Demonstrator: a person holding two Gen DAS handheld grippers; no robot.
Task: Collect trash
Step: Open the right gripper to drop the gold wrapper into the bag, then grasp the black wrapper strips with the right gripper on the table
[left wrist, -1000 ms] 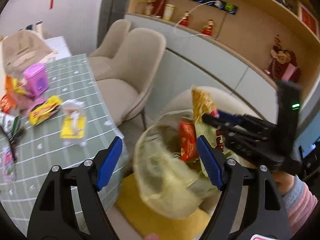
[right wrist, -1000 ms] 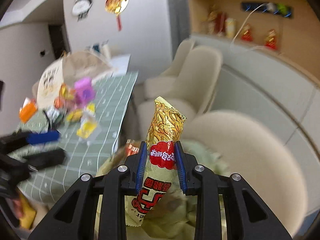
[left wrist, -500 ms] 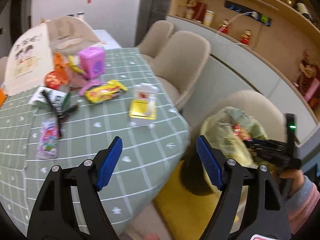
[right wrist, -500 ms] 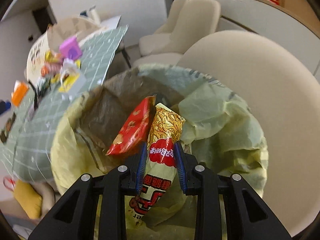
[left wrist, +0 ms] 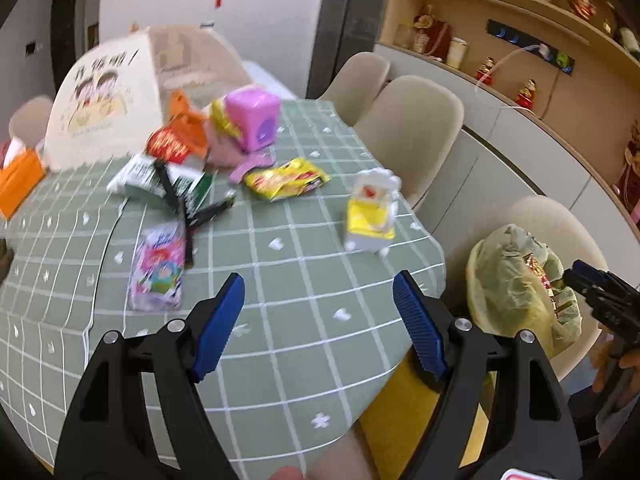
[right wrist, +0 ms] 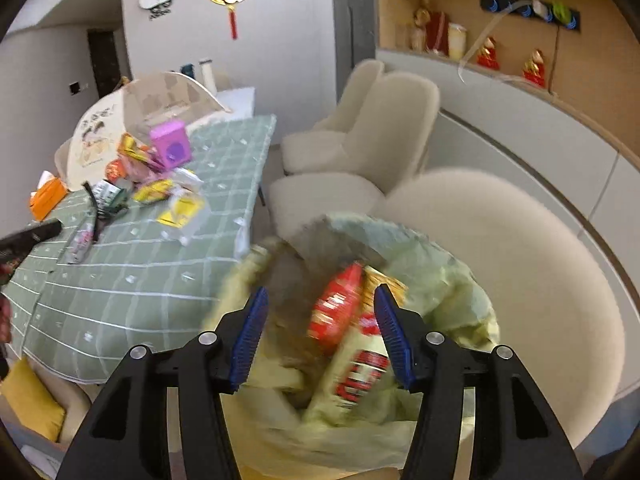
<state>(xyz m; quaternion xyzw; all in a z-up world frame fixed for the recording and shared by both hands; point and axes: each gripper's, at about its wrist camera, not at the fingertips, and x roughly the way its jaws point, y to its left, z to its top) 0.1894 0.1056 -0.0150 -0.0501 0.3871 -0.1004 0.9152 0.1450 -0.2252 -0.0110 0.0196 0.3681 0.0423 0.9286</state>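
Green-checked bench is covered in wrappers on purpose, that's my trash pile. Trash bag on the right gapes for drops. My right tool has just been opening, noodle packet inside the bag. Left tool open, empty, aimed at the yellow packet.

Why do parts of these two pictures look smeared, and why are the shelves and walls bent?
Right wrist view: motion blur smears the snack packets in the trash bag and the chairs, while the right gripper stays sharp. Left wrist view: milder blur softens the wrappers on the green tablecloth. Both views: the fisheye lens bows the shelves and darkens the corners.
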